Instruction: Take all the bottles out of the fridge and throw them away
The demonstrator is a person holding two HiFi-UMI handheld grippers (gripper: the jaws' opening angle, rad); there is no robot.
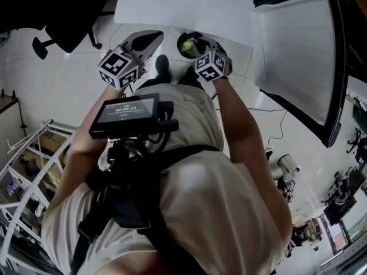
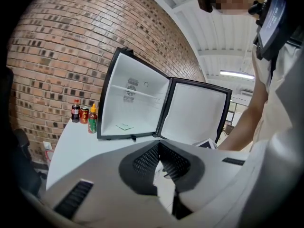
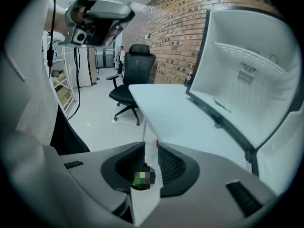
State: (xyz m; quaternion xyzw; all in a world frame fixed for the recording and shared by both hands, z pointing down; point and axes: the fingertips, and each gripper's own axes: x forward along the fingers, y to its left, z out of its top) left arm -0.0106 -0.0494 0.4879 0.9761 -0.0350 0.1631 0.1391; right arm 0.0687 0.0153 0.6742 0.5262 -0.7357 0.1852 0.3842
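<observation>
Two bottles, cola bottle [image 2: 75,110] and red sauce bottle [image 2: 92,119], stand beside a can [image 2: 84,114] on the smooth white table [image 2: 69,148], left of the open boxy fridge [image 2: 130,106]; bare tabletop lies before them. Left gripper [image 2: 159,146] is clenched and empty, right gripper [image 3: 151,145] is released.

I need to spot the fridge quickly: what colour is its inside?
White; the fridge shows best in the left gripper view.
</observation>
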